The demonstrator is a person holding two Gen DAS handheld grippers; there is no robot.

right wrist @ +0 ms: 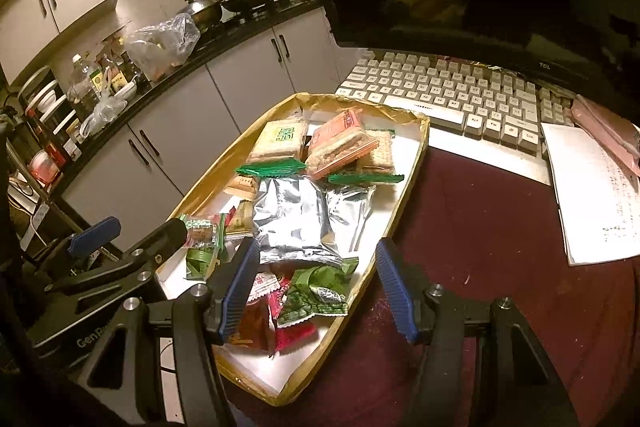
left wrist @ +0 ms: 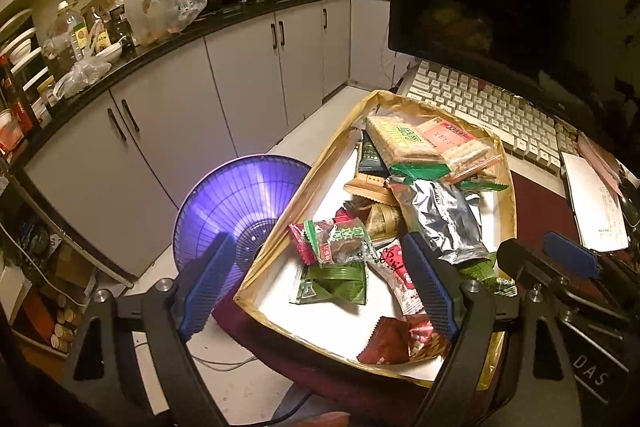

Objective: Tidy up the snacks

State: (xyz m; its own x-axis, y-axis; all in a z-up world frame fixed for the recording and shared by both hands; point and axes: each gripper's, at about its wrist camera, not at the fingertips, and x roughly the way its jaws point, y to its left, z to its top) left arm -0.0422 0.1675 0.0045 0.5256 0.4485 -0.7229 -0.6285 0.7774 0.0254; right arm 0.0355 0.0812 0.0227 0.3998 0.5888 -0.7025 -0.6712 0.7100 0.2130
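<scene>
bench (right wrist: 500,227): dark red top carrying my tray, keyboard just beyond.
tray (right wrist: 412,163): gold-rimmed, long axis running away from me; its near end lies under both my grippers.
snacks (right wrist: 294,223): heaped in the tray, silver packet mid-tray, biscuit packs at the far end.
right gripper (right wrist: 318,287): jaws wide, empty, green packet (right wrist: 316,297) directly below — I judge it nearest.
left gripper (left wrist: 316,287): spread open, empty, over the tray's left near corner.
</scene>
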